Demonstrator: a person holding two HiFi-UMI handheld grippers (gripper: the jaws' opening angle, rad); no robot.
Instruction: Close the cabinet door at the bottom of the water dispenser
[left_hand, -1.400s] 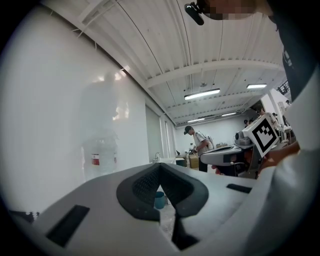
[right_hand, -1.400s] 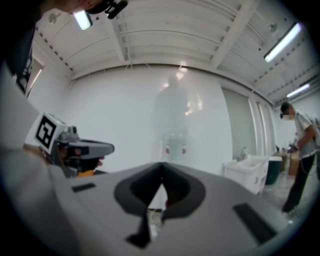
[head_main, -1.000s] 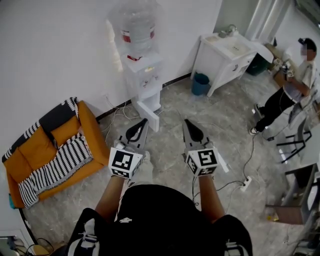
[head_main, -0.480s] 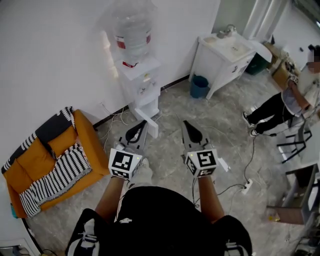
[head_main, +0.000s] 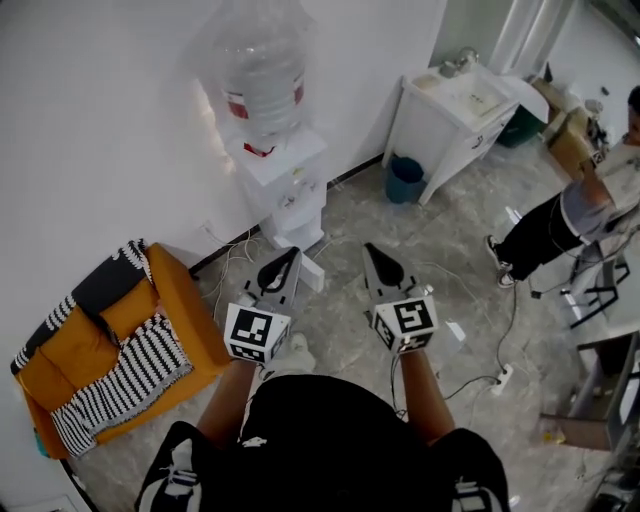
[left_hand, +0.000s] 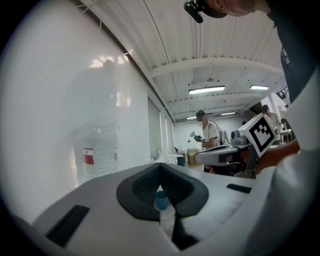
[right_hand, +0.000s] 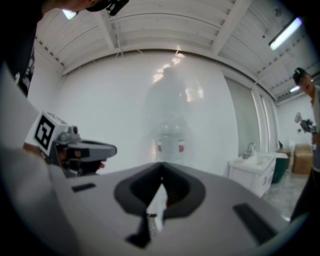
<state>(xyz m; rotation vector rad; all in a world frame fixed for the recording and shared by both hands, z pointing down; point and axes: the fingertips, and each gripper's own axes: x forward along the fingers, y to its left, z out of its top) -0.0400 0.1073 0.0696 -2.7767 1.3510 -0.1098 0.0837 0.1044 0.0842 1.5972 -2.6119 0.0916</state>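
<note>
The white water dispenser (head_main: 283, 180) stands against the wall with a clear bottle (head_main: 262, 70) on top. Its bottom cabinet door (head_main: 311, 273) stands open, swung out over the floor. In the head view my left gripper (head_main: 290, 253) is shut and empty, and its tip overlaps the door's edge; whether they touch I cannot tell. My right gripper (head_main: 368, 248) is shut and empty, a little to the right of the door. The left gripper view shows the left gripper (left_hand: 160, 166) with the bottle (left_hand: 100, 150) at the left. The right gripper (right_hand: 161, 166) points at the dispenser's bottle (right_hand: 170, 140).
An orange sofa (head_main: 180, 300) with a striped blanket (head_main: 115, 375) stands at the left. A white sink cabinet (head_main: 455, 110) and a blue bin (head_main: 404, 175) are to the right of the dispenser. Cables and a power strip (head_main: 503, 378) lie on the floor. A person (head_main: 575, 215) is at the far right.
Both grippers have come closer to the dispenser, which now looks larger and nearer. The left tip now overlaps the open door. The person at the right has shifted.
</note>
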